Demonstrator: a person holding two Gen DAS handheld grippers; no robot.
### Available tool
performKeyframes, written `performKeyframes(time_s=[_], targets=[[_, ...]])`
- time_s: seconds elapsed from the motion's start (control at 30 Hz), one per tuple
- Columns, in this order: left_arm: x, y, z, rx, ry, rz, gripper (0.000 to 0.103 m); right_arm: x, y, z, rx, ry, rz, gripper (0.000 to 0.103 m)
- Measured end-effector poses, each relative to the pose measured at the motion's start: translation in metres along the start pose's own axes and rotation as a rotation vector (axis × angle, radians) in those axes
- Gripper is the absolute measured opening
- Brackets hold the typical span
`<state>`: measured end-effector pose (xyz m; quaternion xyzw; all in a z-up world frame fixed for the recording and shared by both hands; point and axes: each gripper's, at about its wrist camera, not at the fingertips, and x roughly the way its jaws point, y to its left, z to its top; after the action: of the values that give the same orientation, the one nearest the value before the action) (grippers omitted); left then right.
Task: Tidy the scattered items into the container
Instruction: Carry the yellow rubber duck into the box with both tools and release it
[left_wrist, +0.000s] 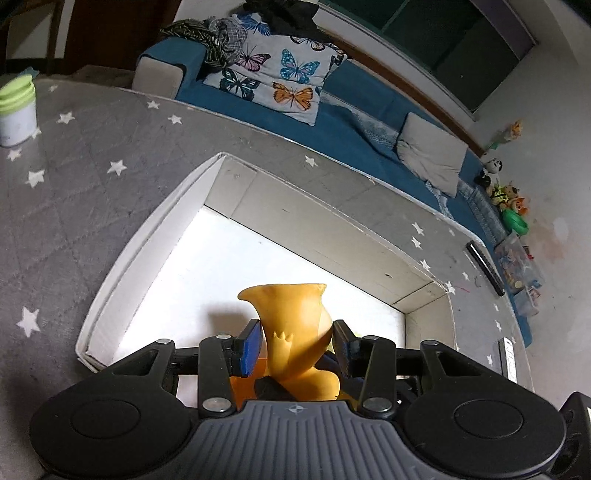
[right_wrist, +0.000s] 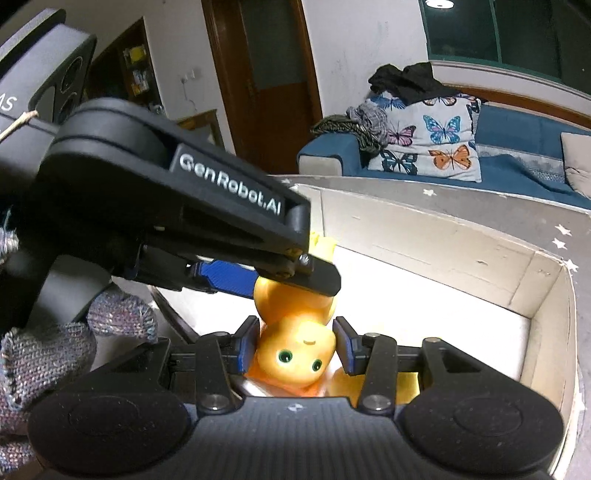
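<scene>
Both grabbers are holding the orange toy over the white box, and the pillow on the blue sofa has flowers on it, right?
Almost. The pillow on the blue sofa has butterflies on it, not flowers; the right wrist view shows them clearly. The rest holds: the left gripper and the right gripper both grip the orange toy over the white box.

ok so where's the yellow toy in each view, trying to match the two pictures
Left wrist view: the yellow toy sits bottom centre, body between the left gripper jaws.
Right wrist view: bottom centre, its green-eyed head between the right gripper jaws, the left gripper clamping its far end.
Shared landmark: the butterfly cushion behind the white box.
</scene>
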<state>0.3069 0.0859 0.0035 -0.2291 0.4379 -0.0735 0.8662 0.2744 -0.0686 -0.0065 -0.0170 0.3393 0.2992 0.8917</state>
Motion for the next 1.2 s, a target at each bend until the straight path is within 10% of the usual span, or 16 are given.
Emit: performKeyframes(time_s=[1.2], targets=[[-0.064,-0.032,-0.042,0.12,-0.104,-0.008,0.045,-0.088,0.008,-0.022,-0.059,-0.07,-0.036,0.045]])
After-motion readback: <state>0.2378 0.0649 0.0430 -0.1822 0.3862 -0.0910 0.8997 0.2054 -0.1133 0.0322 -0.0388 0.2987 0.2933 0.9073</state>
